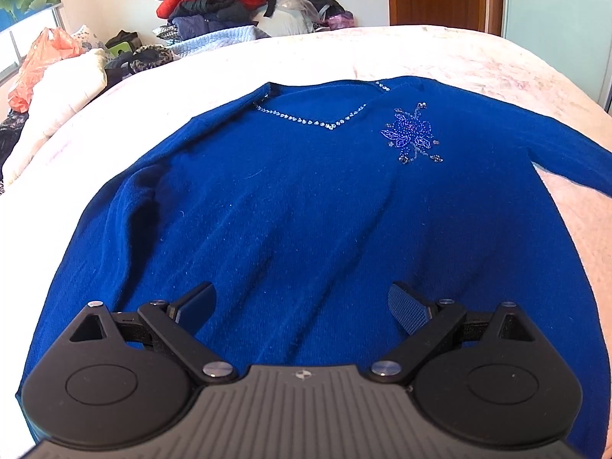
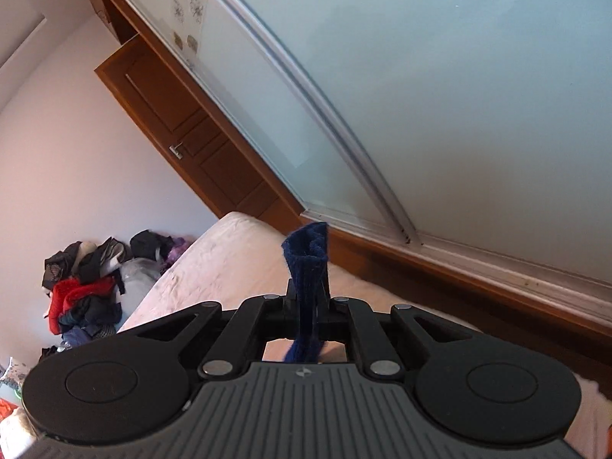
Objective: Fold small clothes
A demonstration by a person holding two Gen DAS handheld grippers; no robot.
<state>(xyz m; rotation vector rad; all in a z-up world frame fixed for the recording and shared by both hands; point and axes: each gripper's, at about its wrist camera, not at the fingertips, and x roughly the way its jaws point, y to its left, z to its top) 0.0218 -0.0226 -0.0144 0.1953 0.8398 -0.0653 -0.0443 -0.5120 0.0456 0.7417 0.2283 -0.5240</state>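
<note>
Overall, a blue sweater (image 1: 306,206) lay face up and spread flat across the middle of the bed (image 1: 440,53), its beaded neckline toward the far edge and a beaded flower on the chest. The bed carried a pale pink, textured cover. The left gripper (image 1: 302,308) hovered over the sweater's lower part, its fingers (image 1: 407,308) spread wide with nothing between them. The right gripper (image 2: 308,302) was raised and tilted, its fingers pressed together on a blue cuff (image 2: 308,260) that stood up past the tips. Beyond the far edge, a heap of clothes (image 1: 214,7) lay against the white wall. A wooden door (image 2: 191,134) and frosted sliding panels (image 2: 440,95) bounded the right side.
</note>
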